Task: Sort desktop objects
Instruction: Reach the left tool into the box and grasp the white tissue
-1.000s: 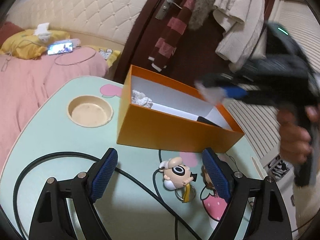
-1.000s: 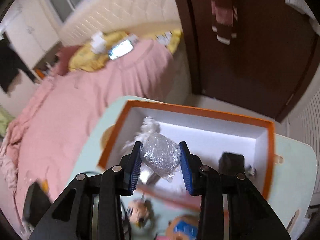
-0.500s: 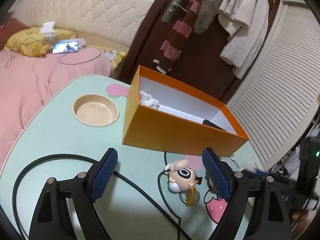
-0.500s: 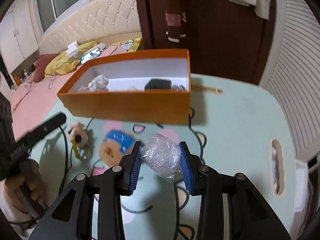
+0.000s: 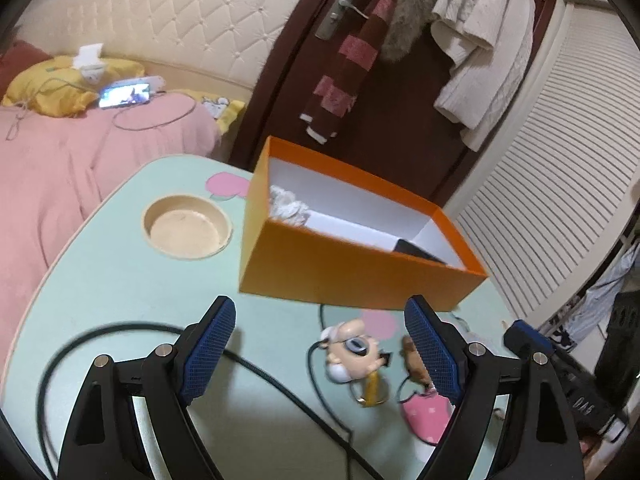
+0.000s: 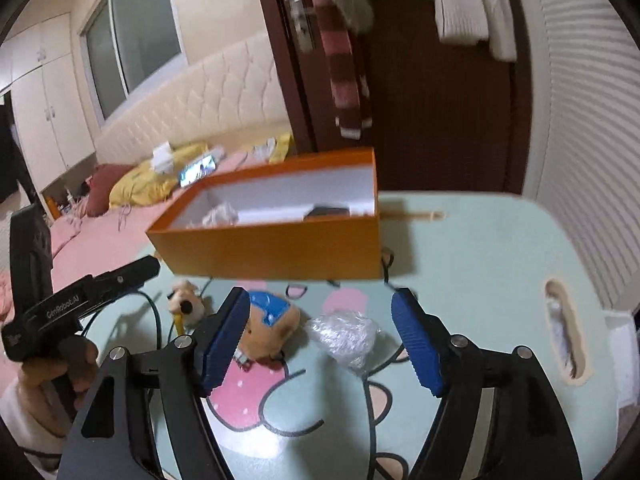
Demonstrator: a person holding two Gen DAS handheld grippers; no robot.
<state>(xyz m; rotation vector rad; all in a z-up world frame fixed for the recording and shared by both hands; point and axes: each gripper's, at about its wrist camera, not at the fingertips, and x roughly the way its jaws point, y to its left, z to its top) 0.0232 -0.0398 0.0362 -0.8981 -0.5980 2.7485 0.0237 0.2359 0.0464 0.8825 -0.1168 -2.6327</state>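
Both jaws gape wide: the right gripper (image 6: 318, 338) straddles a crumpled clear plastic-wrap ball (image 6: 343, 334) lying on the mint-green table (image 6: 480, 280) outside the open orange cardboard box (image 6: 276, 256); a shallow pinch could squirt the springy wrap away.

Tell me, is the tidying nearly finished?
Partly. The orange cardboard box already holds a white crumpled wad and a black item. Both grippers are open, empty. A crinkly plastic ball and two small cartoon figures lie outside on the green table.
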